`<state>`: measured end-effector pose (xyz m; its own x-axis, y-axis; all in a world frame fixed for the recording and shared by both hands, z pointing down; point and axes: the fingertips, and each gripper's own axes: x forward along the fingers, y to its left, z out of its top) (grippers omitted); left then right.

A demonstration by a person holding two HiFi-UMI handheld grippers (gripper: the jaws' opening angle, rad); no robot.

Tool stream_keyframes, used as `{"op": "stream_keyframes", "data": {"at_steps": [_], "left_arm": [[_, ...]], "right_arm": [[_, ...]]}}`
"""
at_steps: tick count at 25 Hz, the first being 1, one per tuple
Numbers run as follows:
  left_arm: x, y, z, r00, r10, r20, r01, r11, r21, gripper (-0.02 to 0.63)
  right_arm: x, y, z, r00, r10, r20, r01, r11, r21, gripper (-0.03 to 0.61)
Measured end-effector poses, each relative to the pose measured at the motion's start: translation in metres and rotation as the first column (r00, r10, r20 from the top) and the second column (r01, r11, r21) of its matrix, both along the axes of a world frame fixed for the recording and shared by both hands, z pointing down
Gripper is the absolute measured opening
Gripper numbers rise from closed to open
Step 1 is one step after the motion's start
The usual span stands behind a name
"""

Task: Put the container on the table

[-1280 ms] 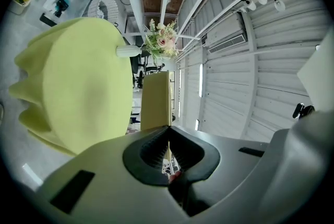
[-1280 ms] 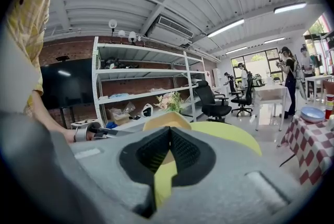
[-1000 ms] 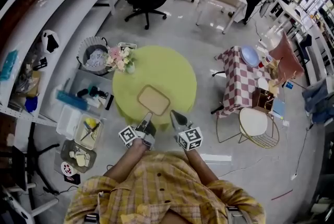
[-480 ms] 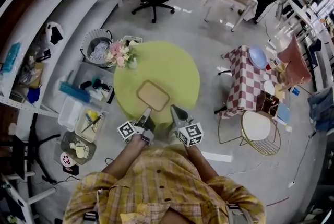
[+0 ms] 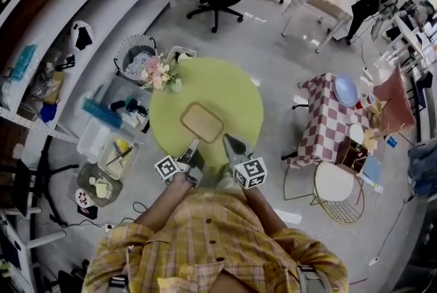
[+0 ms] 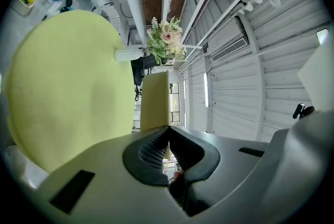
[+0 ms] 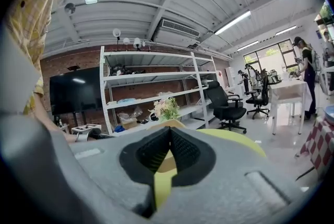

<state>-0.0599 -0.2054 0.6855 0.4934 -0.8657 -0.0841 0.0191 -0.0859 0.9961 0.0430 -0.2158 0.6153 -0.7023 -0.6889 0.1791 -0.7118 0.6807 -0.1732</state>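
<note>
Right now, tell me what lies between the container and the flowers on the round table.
Nothing: in the head view only bare green tabletop separates the container from the flowers.

Head view: container (image 5: 202, 122) interior too small to assess; floor bin (image 5: 115, 162) contents indistinct; person (image 5: 218, 244) cut off at the bottom edge. Own views: left gripper (image 6: 167, 128), jaws closed, conceals the container's near end; right gripper (image 7: 170, 131), jaws together, masks most of the container
</note>
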Motion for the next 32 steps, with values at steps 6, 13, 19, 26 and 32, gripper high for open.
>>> {"op": "stream_keyframes", "data": {"at_steps": [6, 13, 19, 26, 32], "left_arm": [[0.014, -0.012, 0.006, 1.0, -0.029, 0.003, 0.029, 0.999, -0.014, 0.015], [0.02, -0.026, 0.014, 0.998, -0.066, 0.001, 0.066, 0.997, -0.031, 0.015], [0.024, -0.041, 0.025, 0.997, -0.07, 0.019, 0.071, 0.997, -0.042, 0.015], [0.021, -0.052, 0.056, 0.995, -0.075, 0.071, 0.081, 0.994, -0.075, 0.015], [0.015, -0.064, 0.068, 0.993, -0.096, 0.071, 0.103, 0.989, -0.106, 0.015]], "right_arm": [[0.012, -0.012, 0.002, 0.999, -0.04, -0.001, 0.04, 0.999, -0.001, -0.003], [0.019, -0.022, 0.005, 0.997, -0.08, -0.005, 0.08, 0.997, -0.005, -0.003], [0.026, -0.03, 0.006, 0.996, -0.092, 0.002, 0.092, 0.996, -0.004, -0.003], [0.034, -0.037, 0.004, 0.995, -0.098, 0.0, 0.098, 0.995, 0.0, -0.003], [0.03, -0.041, 0.006, 0.993, -0.116, -0.008, 0.116, 0.993, -0.001, -0.003]]}}
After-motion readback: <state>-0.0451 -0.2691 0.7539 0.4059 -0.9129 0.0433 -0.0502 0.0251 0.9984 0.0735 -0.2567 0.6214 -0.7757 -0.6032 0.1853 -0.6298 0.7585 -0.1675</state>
